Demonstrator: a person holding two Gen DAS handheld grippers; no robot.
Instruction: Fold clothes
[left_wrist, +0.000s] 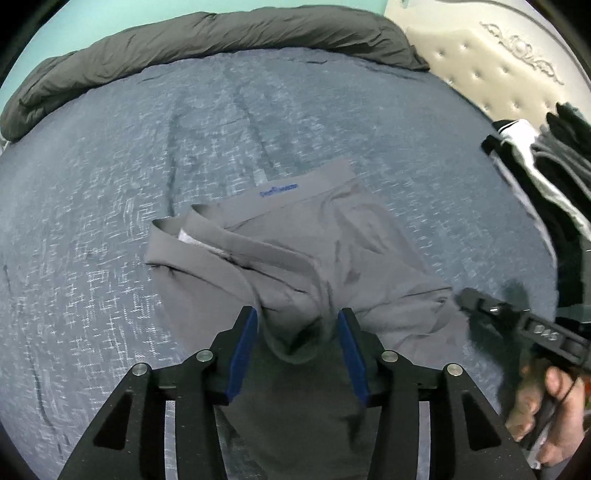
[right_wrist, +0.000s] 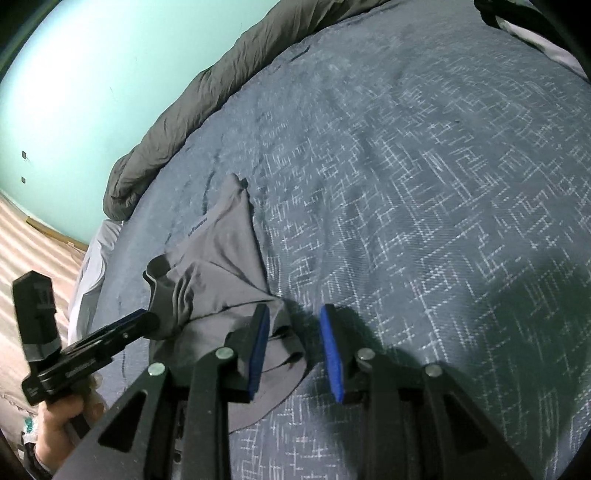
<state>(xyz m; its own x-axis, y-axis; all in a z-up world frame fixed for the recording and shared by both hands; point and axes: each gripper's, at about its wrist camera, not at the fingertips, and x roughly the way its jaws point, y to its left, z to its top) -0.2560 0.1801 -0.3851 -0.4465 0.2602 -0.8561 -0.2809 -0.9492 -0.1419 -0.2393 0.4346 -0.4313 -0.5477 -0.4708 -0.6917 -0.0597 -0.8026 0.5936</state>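
Bed (left_wrist: 110, 184) with a blue cover holds everything, and a dark blanket (left_wrist: 207, 33) is bunched along its far edge. Grey underpants (left_wrist: 295, 236) lie crumpled near the front, waistband away. Left tongs (left_wrist: 297, 328) stand apart with a bump of cloth between them, not pinched. Right tongs (right_wrist: 293, 343) stand apart too, over the near corner. A good next move, I think: grab both near corners low, pull the cloth flat, then fold.

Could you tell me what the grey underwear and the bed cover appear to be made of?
Grey underwear: apparently thin, smooth stretch knit with a matte sheen; it drapes in soft wrinkles. Bed cover: seemingly woven blue-grey fabric, matte, with pale crosshatch threads.
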